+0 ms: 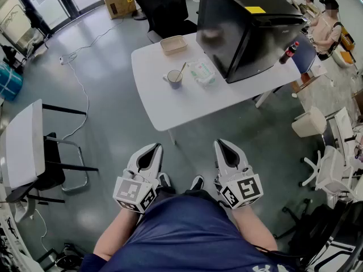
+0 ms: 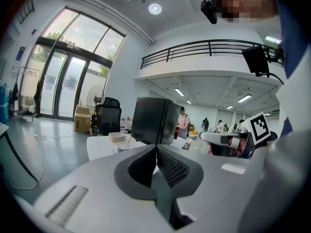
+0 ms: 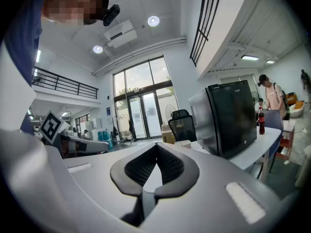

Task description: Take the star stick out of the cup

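A blue-grey cup (image 1: 174,79) stands near the front left of the white table (image 1: 170,109), with a thin stick (image 1: 181,70) leaning out of it to the upper right. In the left gripper view the cup (image 2: 121,148) shows small and far, just above the jaws. My left gripper (image 1: 157,146) and right gripper (image 1: 219,142) are held close to my body, well short of the table. Both are shut with nothing between the fingertips. The stick's star end is too small to make out.
On the table sit a beige tray (image 1: 173,44), a wipes pack (image 1: 201,72) and a black mini fridge (image 1: 247,24). A black office chair (image 1: 161,4) stands behind it. A second table with a chair (image 1: 25,146) is at the left; a cable crosses the floor.
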Action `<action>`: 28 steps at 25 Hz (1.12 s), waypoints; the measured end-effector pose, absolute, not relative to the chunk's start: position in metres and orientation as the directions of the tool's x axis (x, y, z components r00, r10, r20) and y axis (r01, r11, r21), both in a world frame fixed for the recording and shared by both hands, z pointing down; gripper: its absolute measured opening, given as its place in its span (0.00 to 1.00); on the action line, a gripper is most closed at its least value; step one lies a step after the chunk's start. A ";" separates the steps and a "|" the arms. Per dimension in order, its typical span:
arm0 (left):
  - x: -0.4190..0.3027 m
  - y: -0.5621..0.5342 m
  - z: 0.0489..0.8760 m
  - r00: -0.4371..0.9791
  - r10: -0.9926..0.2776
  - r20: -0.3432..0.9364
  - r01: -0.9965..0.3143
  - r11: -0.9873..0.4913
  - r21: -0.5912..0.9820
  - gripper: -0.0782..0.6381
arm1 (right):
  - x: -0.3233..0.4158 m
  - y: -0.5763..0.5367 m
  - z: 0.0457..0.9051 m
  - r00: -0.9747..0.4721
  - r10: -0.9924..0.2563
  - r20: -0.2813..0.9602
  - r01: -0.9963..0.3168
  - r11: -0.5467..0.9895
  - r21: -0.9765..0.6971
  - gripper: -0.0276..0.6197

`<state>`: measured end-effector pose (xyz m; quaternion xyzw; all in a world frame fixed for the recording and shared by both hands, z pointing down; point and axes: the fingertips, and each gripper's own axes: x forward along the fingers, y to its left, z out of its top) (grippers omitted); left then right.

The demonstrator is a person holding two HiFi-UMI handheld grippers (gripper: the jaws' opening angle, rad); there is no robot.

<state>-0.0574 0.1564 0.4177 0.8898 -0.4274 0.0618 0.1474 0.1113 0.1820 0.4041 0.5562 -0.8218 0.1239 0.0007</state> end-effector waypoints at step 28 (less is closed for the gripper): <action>-0.037 0.160 0.442 0.496 -0.812 0.306 -0.867 -0.443 0.231 0.12 | 0.135 0.145 0.434 -0.535 -0.830 0.158 -0.829 0.479 -0.288 0.05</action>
